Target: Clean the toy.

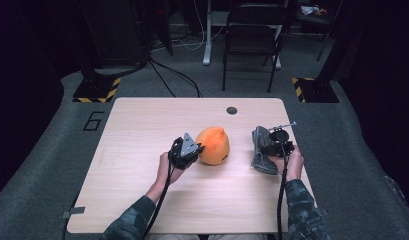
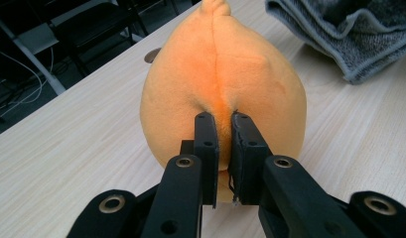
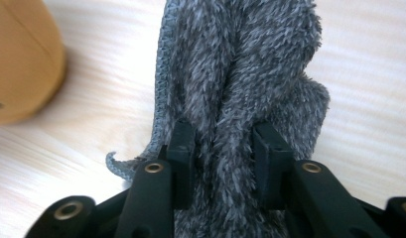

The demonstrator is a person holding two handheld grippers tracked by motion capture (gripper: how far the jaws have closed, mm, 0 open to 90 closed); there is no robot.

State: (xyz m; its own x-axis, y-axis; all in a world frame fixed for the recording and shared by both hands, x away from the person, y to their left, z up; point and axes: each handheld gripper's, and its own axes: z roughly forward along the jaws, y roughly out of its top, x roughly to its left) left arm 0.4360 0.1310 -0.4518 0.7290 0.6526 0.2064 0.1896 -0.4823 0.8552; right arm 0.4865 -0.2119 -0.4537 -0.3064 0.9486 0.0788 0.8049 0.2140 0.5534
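An orange plush toy [image 1: 213, 145] with a pointed top stands at the middle of the wooden table [image 1: 137, 125]. My left gripper [image 1: 194, 150] sits at its left side; in the left gripper view the gripper [image 2: 224, 124] is shut on a pinch of the plush toy's [image 2: 190, 74] fabric along a seam. To the right, a grey fluffy towel [image 1: 262, 160] lies bunched on the table. My right gripper [image 1: 270, 146] is over it, and in the right gripper view the gripper [image 3: 225, 141] has a thick fold of the towel [image 3: 240, 59] filling the gap between its pads.
A round cable hole [image 1: 232, 110] sits near the table's far edge. A black folding chair [image 1: 252, 35] and cables stand on the floor beyond the table. The towel [image 2: 349, 34] lies a short way right of the plush toy [image 3: 22, 59].
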